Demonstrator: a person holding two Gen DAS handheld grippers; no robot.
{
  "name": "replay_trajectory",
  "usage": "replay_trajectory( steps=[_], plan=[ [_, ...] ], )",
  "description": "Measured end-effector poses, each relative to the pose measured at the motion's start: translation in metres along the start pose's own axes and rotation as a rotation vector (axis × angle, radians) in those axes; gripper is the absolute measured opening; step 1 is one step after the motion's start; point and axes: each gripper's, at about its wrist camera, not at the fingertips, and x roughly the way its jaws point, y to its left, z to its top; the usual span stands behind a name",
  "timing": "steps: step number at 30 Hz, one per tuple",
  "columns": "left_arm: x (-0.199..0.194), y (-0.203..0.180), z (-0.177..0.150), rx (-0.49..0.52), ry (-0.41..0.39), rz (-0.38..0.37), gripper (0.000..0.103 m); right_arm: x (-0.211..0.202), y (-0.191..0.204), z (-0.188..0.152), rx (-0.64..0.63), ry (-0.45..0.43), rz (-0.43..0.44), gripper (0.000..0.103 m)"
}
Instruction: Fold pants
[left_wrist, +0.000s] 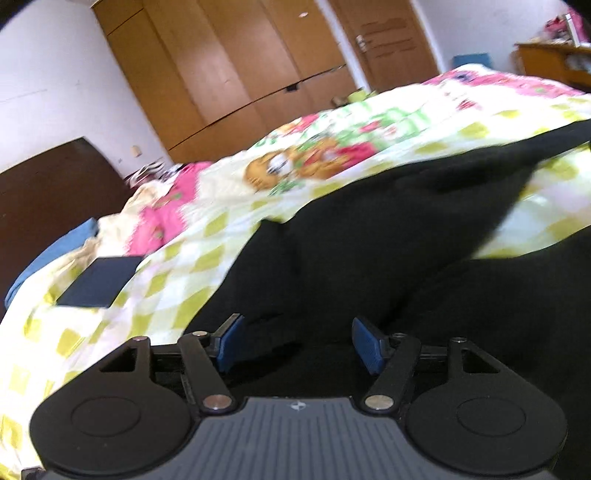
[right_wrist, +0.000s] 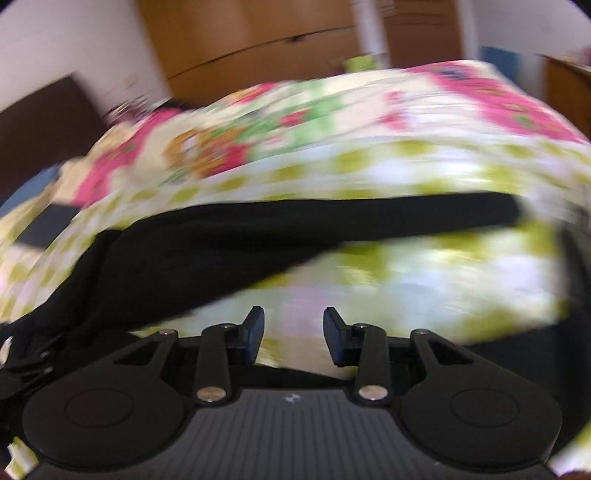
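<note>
Both your claws hang apart and empty, left gripper (left_wrist: 295, 341) over the black pants (left_wrist: 369, 236), right gripper (right_wrist: 294, 334) just beside them; pants lie spread on the bed (left_wrist: 424, 110), folding barely begun.

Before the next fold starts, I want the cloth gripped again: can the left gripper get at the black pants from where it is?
Probably yes. The left gripper is open, nothing pinched, and the black pants lie on the bedspread directly ahead with nothing between.
</note>
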Motion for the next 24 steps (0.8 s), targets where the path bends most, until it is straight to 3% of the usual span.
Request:
replay_trajectory(
  steps=[8,12,17,18,19,21,24],
  plan=[
    [0.051,0.003,-0.012,0.112,0.045,0.041,0.077,0.078,0.080,0.018,-0.270,0.076,0.089,0.037],
    [0.055,0.011,-0.014,0.158,0.069,0.001,0.068,0.101,0.092,0.020,-0.318,0.097,0.113,0.037],
    [0.060,-0.007,-0.011,0.298,0.023,0.040,0.067,0.115,0.099,0.013,-0.338,0.114,0.126,0.038],
    [0.063,-0.006,-0.011,0.302,0.024,0.056,0.064,0.114,0.099,0.013,-0.349,0.112,0.124,0.038],
    [0.067,-0.003,-0.009,0.296,0.035,0.063,0.053,0.115,0.100,0.013,-0.365,0.109,0.127,0.038],
    [0.071,0.011,-0.005,0.225,0.058,0.026,0.041,0.118,0.104,0.017,-0.397,0.102,0.127,0.040],
    [0.068,0.031,0.001,0.144,0.064,-0.001,0.033,0.123,0.112,0.029,-0.454,0.081,0.119,0.042]
  ],
)
